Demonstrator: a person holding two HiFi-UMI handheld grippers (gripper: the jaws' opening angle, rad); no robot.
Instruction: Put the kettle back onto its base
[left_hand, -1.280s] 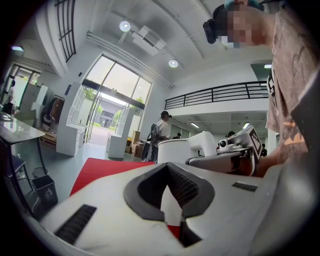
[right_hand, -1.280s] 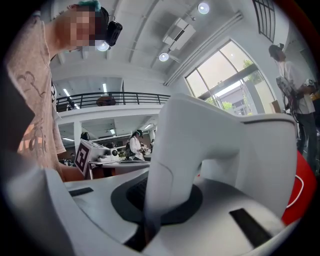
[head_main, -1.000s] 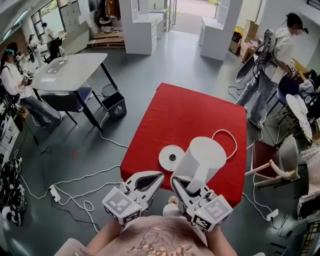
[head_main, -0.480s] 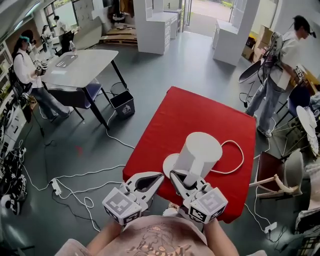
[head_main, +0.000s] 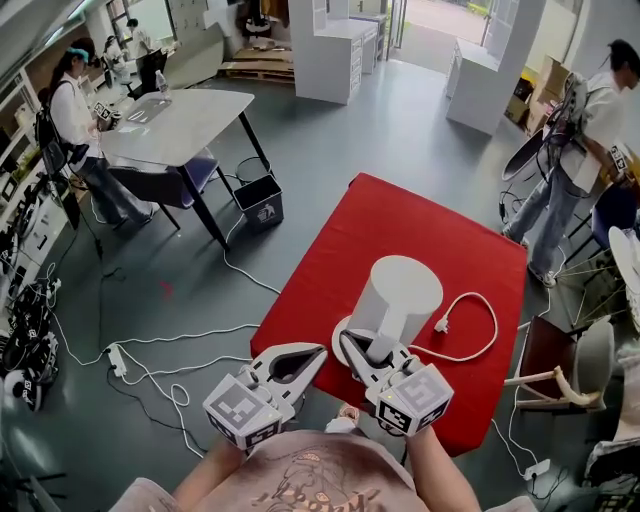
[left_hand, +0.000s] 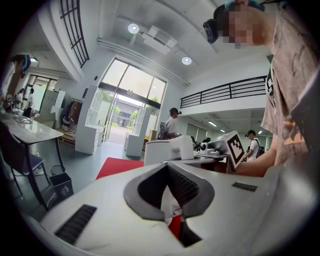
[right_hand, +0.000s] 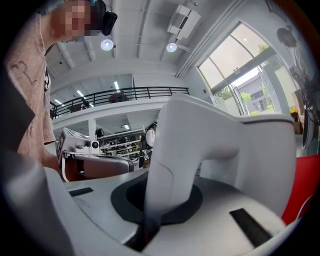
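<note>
A white kettle (head_main: 402, 293) is over its round white base (head_main: 341, 330) near the front edge of the red table (head_main: 400, 215). Only the base's left rim shows, and I cannot tell whether the kettle rests on it. My right gripper (head_main: 362, 350) is shut on the kettle's handle (right_hand: 167, 150), with the kettle body (right_hand: 260, 150) just beyond it. To its left, my left gripper (head_main: 318, 354) hangs off the table's front edge, shut on nothing. In the left gripper view, the kettle (left_hand: 167, 150) appears past my left gripper (left_hand: 172, 197). The base's white cord (head_main: 478, 335) loops to the right.
On the floor to the left are a black bin (head_main: 262, 211), a grey table (head_main: 170, 125) and loose cables (head_main: 150, 350). A wooden chair (head_main: 560, 375) stands at the table's right. People stand at the back left and back right.
The kettle, held by my right gripper, has moved left until it covers the base that lay fully in sight beside it. My left gripper has stayed shut alongside.
</note>
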